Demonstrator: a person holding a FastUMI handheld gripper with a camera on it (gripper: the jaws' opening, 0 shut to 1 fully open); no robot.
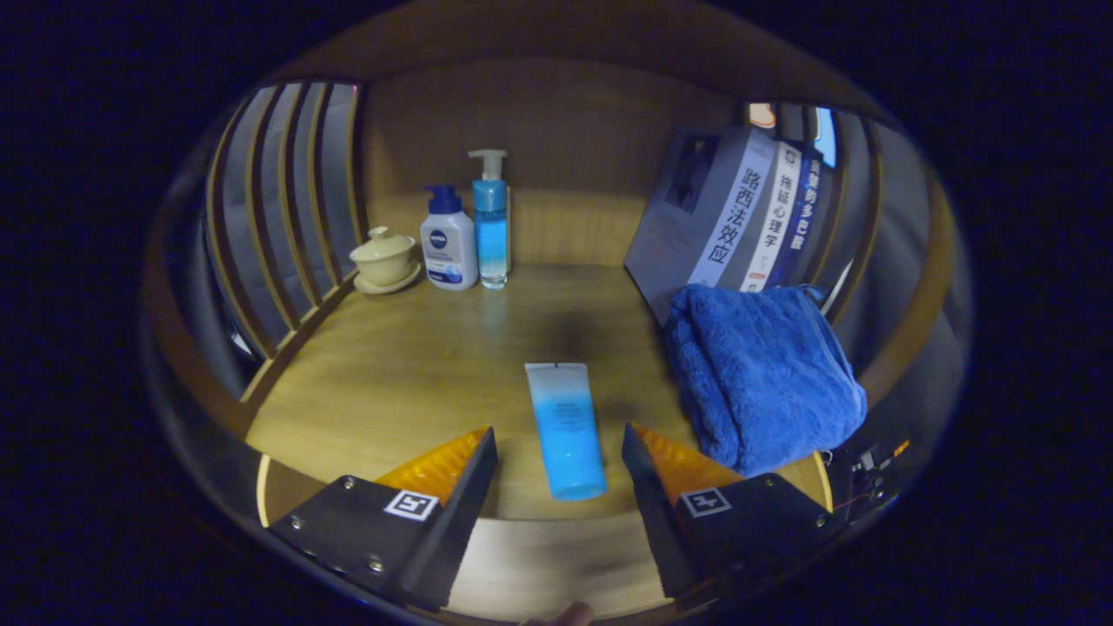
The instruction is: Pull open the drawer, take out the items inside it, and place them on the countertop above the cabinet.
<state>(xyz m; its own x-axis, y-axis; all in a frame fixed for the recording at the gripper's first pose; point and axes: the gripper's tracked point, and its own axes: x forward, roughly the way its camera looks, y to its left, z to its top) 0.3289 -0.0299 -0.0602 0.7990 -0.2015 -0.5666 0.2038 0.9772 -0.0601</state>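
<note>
A blue and white tube (565, 430) lies flat on the wooden countertop (417, 365), its near end between my two fingertips. My gripper (558, 443) is open, with a clear gap on either side of the tube and neither finger touching it. A folded blue towel (761, 374) rests on the countertop just right of the tube, ahead of the right finger (648, 465).
At the back left stand a cream lidded cup on a saucer (383, 258), a white pump bottle (448, 239) and a taller blue pump bottle (491, 222). Books (739, 217) lean at the back right behind the towel. Slatted wooden sides (287, 200) and a wooden back wall enclose the shelf.
</note>
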